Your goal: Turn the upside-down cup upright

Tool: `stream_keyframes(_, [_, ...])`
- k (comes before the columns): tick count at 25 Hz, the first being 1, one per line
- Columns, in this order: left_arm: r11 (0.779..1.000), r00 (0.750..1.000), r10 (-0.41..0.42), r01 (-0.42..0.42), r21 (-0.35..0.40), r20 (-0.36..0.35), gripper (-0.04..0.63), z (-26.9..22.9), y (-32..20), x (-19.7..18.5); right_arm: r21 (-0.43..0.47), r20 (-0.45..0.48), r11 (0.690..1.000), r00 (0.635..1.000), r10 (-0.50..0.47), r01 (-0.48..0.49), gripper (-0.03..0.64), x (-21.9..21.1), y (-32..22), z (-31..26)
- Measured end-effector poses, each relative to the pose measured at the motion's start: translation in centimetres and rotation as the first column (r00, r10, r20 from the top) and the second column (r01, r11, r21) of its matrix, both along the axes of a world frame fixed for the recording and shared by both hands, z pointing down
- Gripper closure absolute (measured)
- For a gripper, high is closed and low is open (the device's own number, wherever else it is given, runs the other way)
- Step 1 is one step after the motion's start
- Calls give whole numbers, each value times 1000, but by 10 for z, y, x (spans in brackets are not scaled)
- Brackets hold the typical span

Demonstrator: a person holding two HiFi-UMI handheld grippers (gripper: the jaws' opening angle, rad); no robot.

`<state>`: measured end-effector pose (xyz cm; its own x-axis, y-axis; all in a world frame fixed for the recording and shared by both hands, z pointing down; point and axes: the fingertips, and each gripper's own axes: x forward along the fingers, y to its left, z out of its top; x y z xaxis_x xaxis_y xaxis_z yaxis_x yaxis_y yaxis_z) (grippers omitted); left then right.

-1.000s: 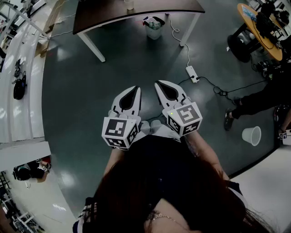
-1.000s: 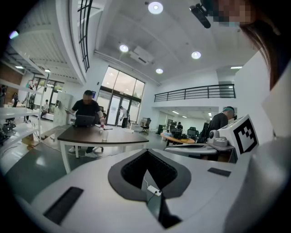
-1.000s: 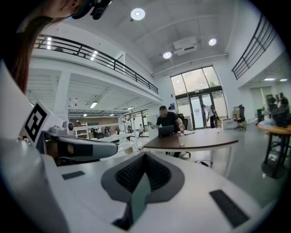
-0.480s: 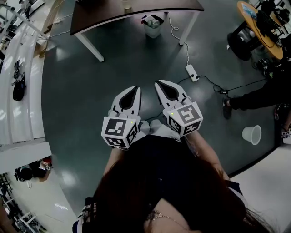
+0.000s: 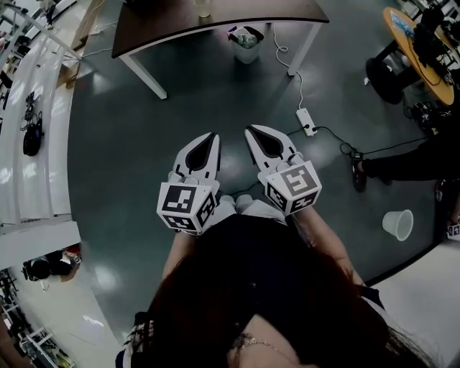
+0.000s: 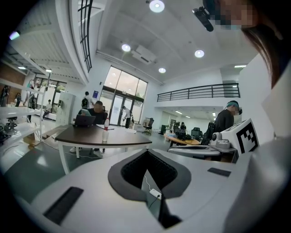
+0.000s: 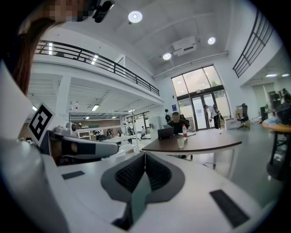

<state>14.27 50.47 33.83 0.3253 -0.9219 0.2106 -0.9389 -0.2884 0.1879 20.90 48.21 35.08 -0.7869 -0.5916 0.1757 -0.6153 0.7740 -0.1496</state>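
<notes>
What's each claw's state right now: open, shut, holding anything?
Left claw: closed, holding nothing.
Right claw: closed, holding nothing.

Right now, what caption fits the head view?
Shut and empty, the left claw and right claw point toward a dark table.

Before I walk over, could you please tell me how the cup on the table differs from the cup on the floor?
The table cup stands on the dark table, straight ahead; the floor cup sits low on the dark floor, off to the right. The table cup has a bottle right beside it; the floor cup is alone. Both look pale and see-through; which way up either is, I cannot tell.
</notes>
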Motion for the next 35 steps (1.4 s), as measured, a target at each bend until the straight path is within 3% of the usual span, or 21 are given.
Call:
stream_keyframes(10, [1000, 1000, -27, 27, -16, -3, 592, 10, -37, -10, -15, -17, 1000, 1000, -18, 18, 600, -6, -42, 19])
stream_keyframes(35, [998, 997, 65, -65, -8, -37, 592, 11, -239, -136, 4, 3, 999, 999, 51, -51, 600, -139, -233, 6])
